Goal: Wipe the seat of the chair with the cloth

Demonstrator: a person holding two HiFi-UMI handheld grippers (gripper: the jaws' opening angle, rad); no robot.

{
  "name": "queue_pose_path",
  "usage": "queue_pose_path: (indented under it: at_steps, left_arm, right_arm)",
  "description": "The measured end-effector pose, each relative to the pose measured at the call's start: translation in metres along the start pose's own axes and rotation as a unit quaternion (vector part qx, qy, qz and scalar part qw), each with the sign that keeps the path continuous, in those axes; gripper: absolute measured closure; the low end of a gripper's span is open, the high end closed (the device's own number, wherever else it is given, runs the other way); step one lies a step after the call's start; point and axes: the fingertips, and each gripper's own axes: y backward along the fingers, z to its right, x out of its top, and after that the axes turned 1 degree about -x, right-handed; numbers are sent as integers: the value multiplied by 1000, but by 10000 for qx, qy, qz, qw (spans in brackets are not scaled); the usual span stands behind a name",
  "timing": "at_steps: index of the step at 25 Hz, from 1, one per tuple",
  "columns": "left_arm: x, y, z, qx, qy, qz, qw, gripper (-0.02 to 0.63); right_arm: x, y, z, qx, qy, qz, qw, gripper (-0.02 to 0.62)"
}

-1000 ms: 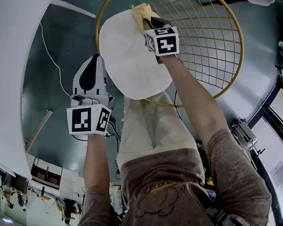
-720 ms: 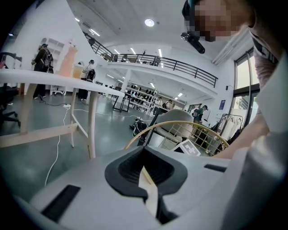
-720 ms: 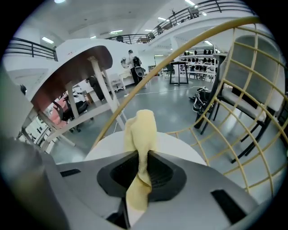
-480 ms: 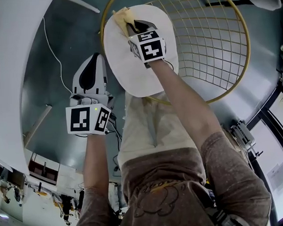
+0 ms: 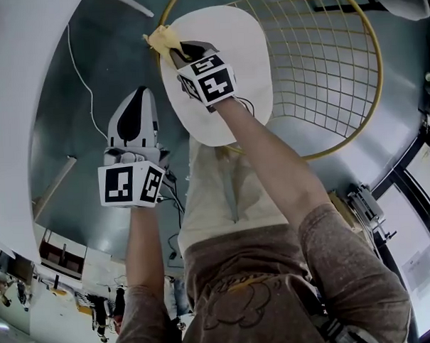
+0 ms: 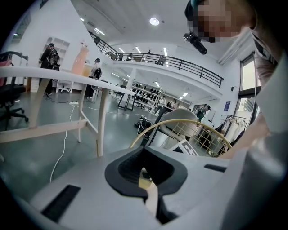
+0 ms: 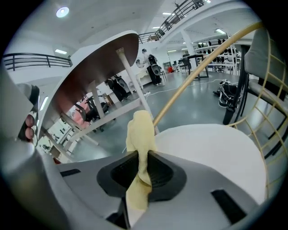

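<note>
Left hand-held gripper (image 5: pixel 139 94), jaws pressed together and empty, hangs over the floor (image 5: pixel 83 73) beside the gold wire chair (image 5: pixel 332 77). Right hand-held gripper (image 5: pixel 179 51) clenches the yellow cloth (image 5: pixel 163 40) at the left rim of the white seat cushion (image 5: pixel 231 60).

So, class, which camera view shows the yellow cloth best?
The right gripper view: the cloth sits central, pinched in the right tool. The head view shows only its tip. The left gripper view misses it.

Soft yellow cloth (image 5: pixel 163 40), matt white seat (image 5: pixel 232 67), painted gold metal wire chair back (image 5: pixel 317 63)
</note>
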Motion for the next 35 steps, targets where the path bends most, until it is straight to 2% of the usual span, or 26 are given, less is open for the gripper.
queue_pose_path:
  at_steps: [3,5,12,15,20,27,35]
  left_arm:
    - [0,3,-1,13,-11,0,10000,597]
    - [2,5,-1,1,-32,10,10000,597]
    - [8,10,8,-61,-13,94,9999,597]
    - [9,7,16,-124,16,132,9998,597]
    - [8,10,24,-238,21,89,9997,597]
    - [6,7,36,-336,10,55,9994,597]
    - [-5,6,45,-446,49,-52,9990,597]
  right_arm:
    - [-6,-3,-20,373,-65,-74,9993,525]
    - [-10,-1,-27,463,9,-97,9989,525]
    - [-2,33,-6,272,2,189,9994,525]
    - [1,56,25,-1,28,263,9997,525]
    - [-6,95,73,-474,-219,362,9980,525]
    - [-36,152,134,-1225,-365,86,9918,525]
    - [-67,171,165,-1803,-652,-218,9812,525]
